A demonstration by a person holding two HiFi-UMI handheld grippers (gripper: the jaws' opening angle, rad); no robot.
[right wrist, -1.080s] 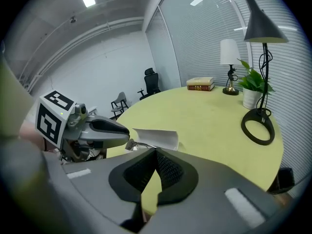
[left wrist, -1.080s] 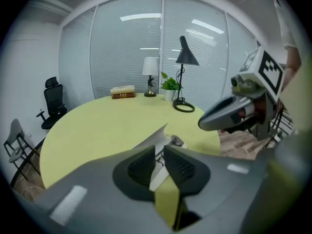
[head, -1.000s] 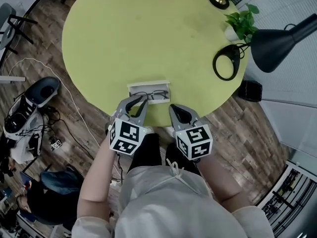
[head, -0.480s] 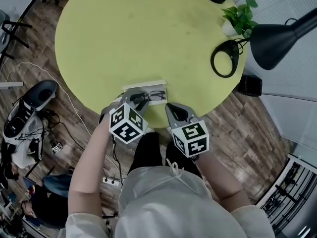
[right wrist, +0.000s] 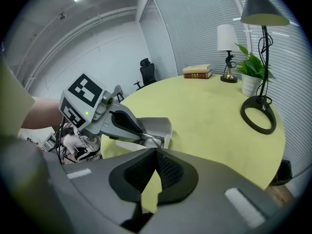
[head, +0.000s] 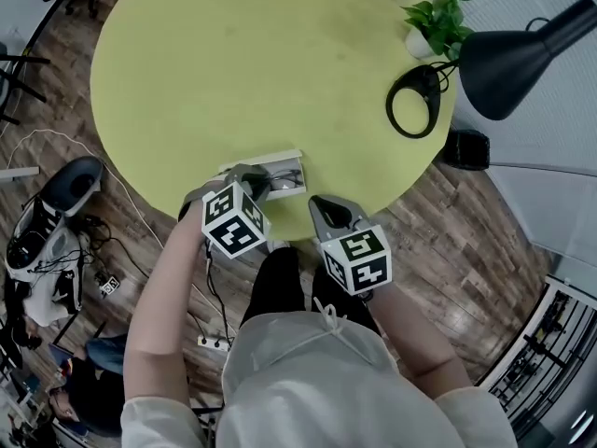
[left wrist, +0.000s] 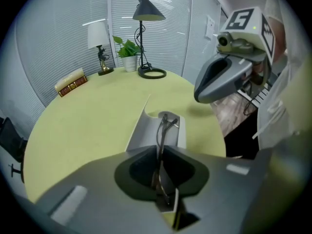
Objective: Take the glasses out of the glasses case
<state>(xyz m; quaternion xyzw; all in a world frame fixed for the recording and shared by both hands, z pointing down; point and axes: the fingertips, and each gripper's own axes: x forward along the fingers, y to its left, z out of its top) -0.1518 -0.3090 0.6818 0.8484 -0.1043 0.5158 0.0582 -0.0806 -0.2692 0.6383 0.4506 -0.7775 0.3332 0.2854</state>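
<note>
A white glasses case [head: 272,163] lies open on the yellow-green round table [head: 261,63], near its front edge. Dark thin-framed glasses [left wrist: 164,126] lie in the case [left wrist: 141,130]. My left gripper [head: 256,183] reaches into the case from the left end, and in the left gripper view its jaws [left wrist: 159,152] are shut on the wire frame. The right gripper [head: 318,203] hovers at the table edge just right of the case, shut with nothing in it [right wrist: 156,152]. The right gripper view shows the left gripper [right wrist: 127,125] pinching the glasses [right wrist: 152,139] over the case [right wrist: 158,126].
A black desk lamp with a ring base [head: 414,101] and a potted plant [head: 435,26] stand at the table's far right. A small shaded lamp [left wrist: 98,38] and books [left wrist: 71,82] sit at the far side. Cables and a chair base [head: 70,180] lie on the floor at the left.
The left gripper has moved forward from just short of the case into it and has shut on the glasses frame. The right gripper has stayed beside the case.
</note>
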